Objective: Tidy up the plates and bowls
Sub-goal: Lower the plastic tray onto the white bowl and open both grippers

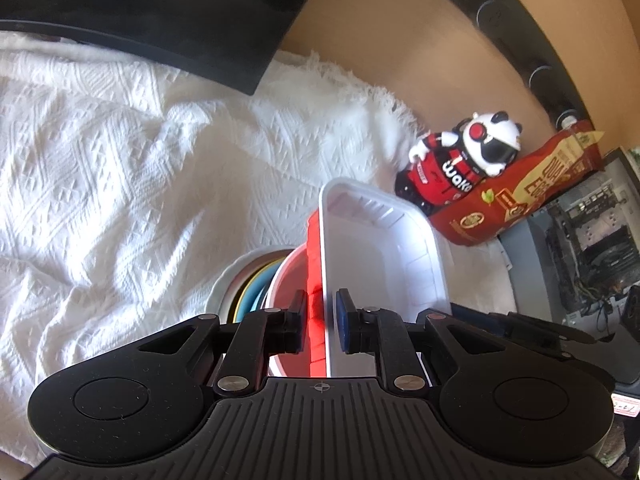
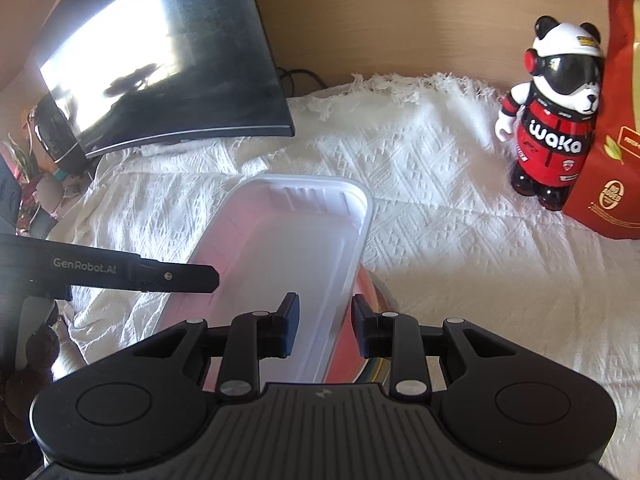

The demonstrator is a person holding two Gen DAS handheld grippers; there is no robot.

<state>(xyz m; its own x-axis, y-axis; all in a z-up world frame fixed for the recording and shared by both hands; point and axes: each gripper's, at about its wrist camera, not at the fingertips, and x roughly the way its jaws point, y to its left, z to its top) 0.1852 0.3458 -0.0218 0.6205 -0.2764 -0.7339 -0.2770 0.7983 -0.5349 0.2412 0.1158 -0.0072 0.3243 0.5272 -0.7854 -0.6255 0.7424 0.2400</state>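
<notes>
A white rectangular tray (image 1: 384,248) with a red outside sits on a stack of plates and bowls: a red-lined bowl (image 1: 292,280), blue and yellow rims (image 1: 252,296) and a white plate (image 1: 224,284). My left gripper (image 1: 322,316) straddles the tray's left wall, jaws a little apart, not pressing. In the right wrist view the tray (image 2: 288,248) lies ahead, and my right gripper (image 2: 324,326) straddles its right wall with the jaws open. The left gripper's finger (image 2: 176,278) shows at the tray's left side.
A white textured cloth (image 1: 120,160) covers the table. A dark monitor (image 2: 160,60) stands at the back left. A panda figure (image 2: 556,112) and a red snack bag (image 2: 616,140) stand at the right. A computer case (image 1: 592,248) sits beyond the table edge.
</notes>
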